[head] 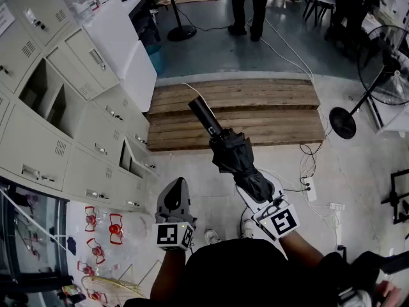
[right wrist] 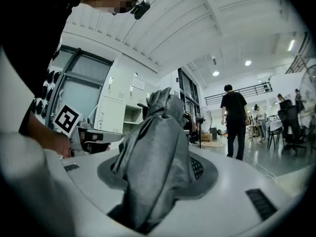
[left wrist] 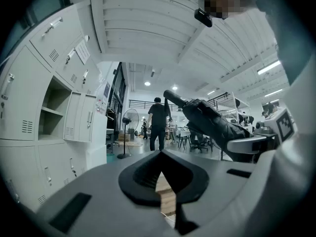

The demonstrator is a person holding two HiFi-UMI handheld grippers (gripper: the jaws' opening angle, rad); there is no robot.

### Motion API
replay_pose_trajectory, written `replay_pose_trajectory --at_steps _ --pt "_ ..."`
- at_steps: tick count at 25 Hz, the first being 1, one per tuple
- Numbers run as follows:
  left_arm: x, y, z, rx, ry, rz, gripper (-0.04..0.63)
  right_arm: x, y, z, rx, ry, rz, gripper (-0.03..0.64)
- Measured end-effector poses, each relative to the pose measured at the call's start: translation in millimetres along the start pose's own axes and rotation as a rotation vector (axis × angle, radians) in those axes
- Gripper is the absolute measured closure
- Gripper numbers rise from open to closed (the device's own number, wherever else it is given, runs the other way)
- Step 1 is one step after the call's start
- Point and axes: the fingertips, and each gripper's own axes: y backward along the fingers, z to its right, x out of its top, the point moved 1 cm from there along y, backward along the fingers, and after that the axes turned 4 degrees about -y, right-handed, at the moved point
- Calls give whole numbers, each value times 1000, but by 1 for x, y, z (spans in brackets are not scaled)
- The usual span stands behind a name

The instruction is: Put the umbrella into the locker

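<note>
The right gripper (head: pixel 261 196) pinches the folded dark grey fabric umbrella (head: pixel 233 155) near one end, with its black handle reaching toward the upper middle of the frame, well apart from the bank of beige metal lockers (head: pixel 38 139) at the left. The left gripper (head: pixel 174 196) has its jaws pressed together on nothing. The umbrella probably needs swinging left toward the open locker compartment (head: pixel 41 91), handle end leading and kept level, so the loose fabric clears the doorway. The free left gripper could steady a door.

No legible text — paper notices (left wrist: pixel 82 52) on locker doors (head: pixel 35 149) too small
</note>
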Motion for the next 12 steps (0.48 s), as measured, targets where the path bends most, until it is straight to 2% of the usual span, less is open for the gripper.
replay_pose_trajectory --at_steps 7,12 --pt "-8 14 -7 -19 35 -33 597 8 -6 -18 6 -14 8 403" --pt "-9 23 -16 -37 21 -38 597 12 -14 -32 28 -20 3 402"
